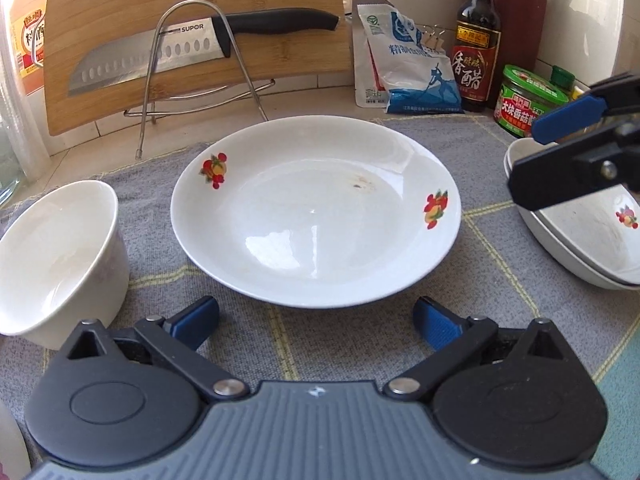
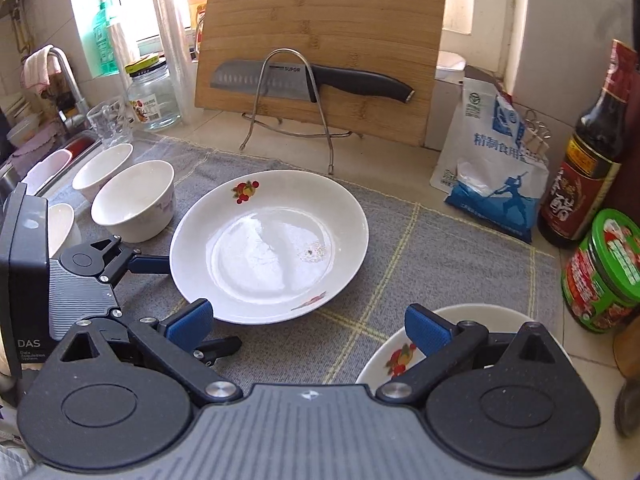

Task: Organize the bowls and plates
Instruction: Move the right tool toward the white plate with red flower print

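A white plate with fruit prints [image 1: 316,216] lies on the grey cloth [image 1: 352,344], just beyond my left gripper [image 1: 316,322]. That gripper stands wide open with nothing between its blue pads [image 1: 196,320]. The right wrist view shows the same plate [image 2: 268,246], with a left gripper finger [image 2: 148,264] beside its left rim. My right gripper [image 2: 308,324] is open and empty above a stack of printed plates [image 2: 384,360]. It enters the left wrist view [image 1: 526,156] over that stack [image 1: 580,248]. A white bowl [image 1: 56,256] stands left of the plate.
Several white bowls [image 2: 136,200] sit at the left beside a sink [image 2: 76,146]. At the back, a bamboo board [image 2: 320,40] and knife [image 2: 304,78] rest on a wire rack. A salt bag [image 2: 492,168], vinegar bottle [image 2: 584,168] and green-lidded jar [image 2: 600,276] line the right.
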`<control>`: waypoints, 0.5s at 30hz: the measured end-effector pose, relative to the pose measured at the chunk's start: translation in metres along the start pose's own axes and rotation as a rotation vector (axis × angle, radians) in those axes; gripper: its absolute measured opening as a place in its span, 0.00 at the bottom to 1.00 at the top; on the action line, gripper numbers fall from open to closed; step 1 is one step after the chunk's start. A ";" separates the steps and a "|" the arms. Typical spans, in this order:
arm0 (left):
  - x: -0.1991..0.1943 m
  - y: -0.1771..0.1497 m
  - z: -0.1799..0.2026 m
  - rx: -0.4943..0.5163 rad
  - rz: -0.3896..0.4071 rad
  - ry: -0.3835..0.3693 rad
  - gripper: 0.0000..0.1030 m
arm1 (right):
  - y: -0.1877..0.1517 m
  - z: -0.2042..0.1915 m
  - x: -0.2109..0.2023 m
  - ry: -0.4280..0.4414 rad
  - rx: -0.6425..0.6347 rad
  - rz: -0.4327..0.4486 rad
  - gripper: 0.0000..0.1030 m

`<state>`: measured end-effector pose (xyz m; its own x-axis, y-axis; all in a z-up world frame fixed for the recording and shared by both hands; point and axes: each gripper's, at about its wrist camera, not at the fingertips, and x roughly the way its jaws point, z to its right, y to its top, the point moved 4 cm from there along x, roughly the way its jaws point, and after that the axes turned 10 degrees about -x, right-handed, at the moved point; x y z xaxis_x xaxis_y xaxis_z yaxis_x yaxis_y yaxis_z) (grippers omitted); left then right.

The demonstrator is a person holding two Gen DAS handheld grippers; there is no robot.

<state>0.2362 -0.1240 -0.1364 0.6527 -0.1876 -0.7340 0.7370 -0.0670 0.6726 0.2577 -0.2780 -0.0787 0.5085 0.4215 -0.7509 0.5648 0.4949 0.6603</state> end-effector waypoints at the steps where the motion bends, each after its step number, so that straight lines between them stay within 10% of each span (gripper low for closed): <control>1: 0.001 0.000 0.000 -0.006 0.003 0.005 1.00 | 0.004 0.005 0.007 0.014 -0.007 -0.011 1.00; 15: 0.005 0.004 0.000 -0.037 0.019 0.031 1.00 | 0.047 0.041 0.102 0.218 -0.116 -0.164 1.00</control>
<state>0.2424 -0.1254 -0.1368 0.6716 -0.1577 -0.7239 0.7298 -0.0275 0.6831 0.3625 -0.2431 -0.1239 0.2582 0.4756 -0.8409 0.5433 0.6482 0.5335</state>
